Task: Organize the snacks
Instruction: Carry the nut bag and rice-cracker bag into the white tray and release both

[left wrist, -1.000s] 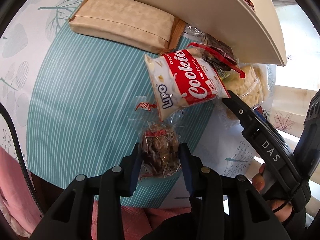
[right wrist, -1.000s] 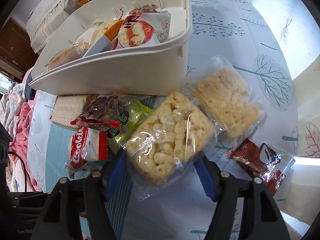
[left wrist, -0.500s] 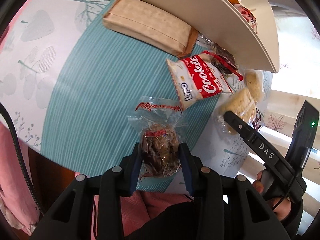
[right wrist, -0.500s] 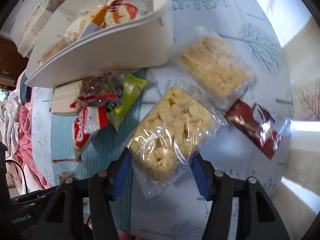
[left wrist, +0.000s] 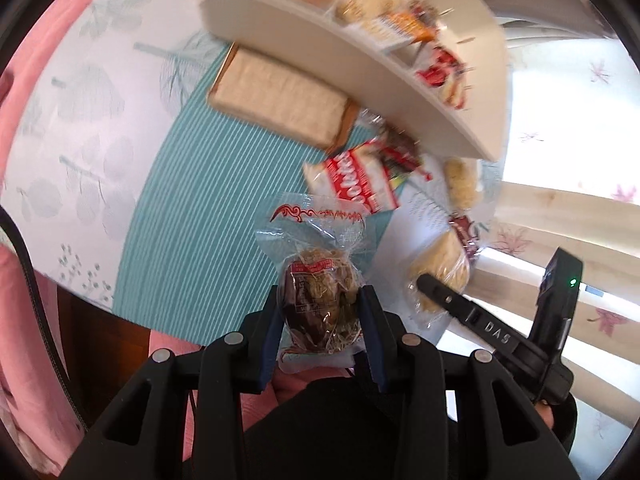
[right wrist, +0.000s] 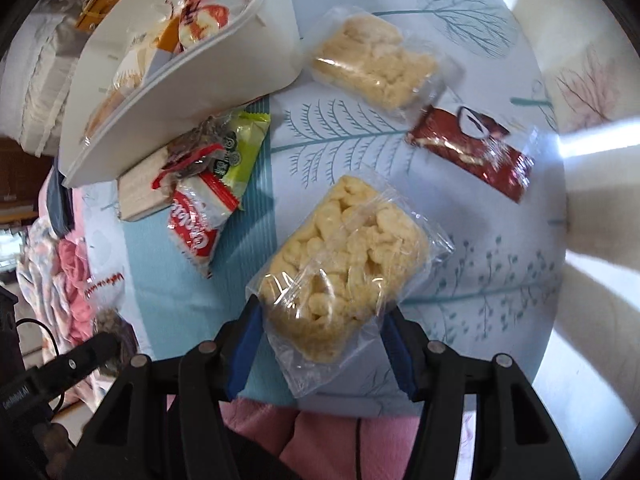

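My left gripper (left wrist: 320, 312) is shut on a clear packet of brown nutty snack (left wrist: 318, 296) and holds it above the table's near edge. My right gripper (right wrist: 320, 332) is shut on a clear bag of pale puffed snack (right wrist: 344, 264), lifted off the table. The white basket (right wrist: 188, 92) with several snacks in it stands at the back left; it also shows in the left wrist view (left wrist: 360, 64). The right gripper with its bag shows in the left wrist view (left wrist: 440, 276).
On the table lie a second puffed bag (right wrist: 372, 60), a dark red packet (right wrist: 472, 152), a red cookie packet (right wrist: 196, 220), a green packet (right wrist: 240, 152) and a beige wafer pack (left wrist: 280, 96). Pink cloth lies below the table edge.
Both grippers have risen and pulled back from the table with their packets. The basket and the loose snacks look smaller and farther away.
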Demonstrator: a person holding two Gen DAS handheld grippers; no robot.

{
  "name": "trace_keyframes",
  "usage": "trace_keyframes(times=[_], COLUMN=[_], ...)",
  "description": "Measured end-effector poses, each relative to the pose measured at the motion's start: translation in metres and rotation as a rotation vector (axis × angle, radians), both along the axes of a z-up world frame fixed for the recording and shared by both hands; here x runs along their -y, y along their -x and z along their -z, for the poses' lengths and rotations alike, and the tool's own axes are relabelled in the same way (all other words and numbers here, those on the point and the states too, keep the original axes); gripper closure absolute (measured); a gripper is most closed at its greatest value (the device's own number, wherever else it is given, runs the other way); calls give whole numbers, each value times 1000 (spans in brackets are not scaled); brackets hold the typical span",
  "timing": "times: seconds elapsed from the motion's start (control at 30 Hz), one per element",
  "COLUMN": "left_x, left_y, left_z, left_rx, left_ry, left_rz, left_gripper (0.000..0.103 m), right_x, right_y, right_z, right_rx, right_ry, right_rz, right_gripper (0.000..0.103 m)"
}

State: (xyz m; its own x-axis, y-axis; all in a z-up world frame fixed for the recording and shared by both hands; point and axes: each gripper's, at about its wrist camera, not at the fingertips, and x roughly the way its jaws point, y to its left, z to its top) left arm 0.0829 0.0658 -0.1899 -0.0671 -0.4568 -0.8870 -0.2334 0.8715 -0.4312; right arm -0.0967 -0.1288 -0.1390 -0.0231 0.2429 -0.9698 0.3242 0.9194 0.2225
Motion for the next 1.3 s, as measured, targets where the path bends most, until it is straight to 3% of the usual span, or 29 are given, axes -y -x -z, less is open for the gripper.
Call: trace_keyframes(times=[0.37, 0.63, 1.03, 1.3], left_x=[-11, -22, -25, -27], left_y=[-53, -96, -146, -160], left_z=[-55, -81, -68, -51], left_rx=[128, 271, 429, 511], left_ry=[-49, -64, -16, 12], left_rz=[142, 216, 287, 344], left_gripper=[67, 67, 67, 67], right_x=[3, -35, -88, -109], right_y=[-12, -40, -86, -118], right_z=[-63, -87, -90, -68], right_rx=[130, 276, 464, 522], right_ry=[-28, -38, -31, 6], right_rz=[116, 166, 130, 117], right_gripper=[46, 46, 46, 46])
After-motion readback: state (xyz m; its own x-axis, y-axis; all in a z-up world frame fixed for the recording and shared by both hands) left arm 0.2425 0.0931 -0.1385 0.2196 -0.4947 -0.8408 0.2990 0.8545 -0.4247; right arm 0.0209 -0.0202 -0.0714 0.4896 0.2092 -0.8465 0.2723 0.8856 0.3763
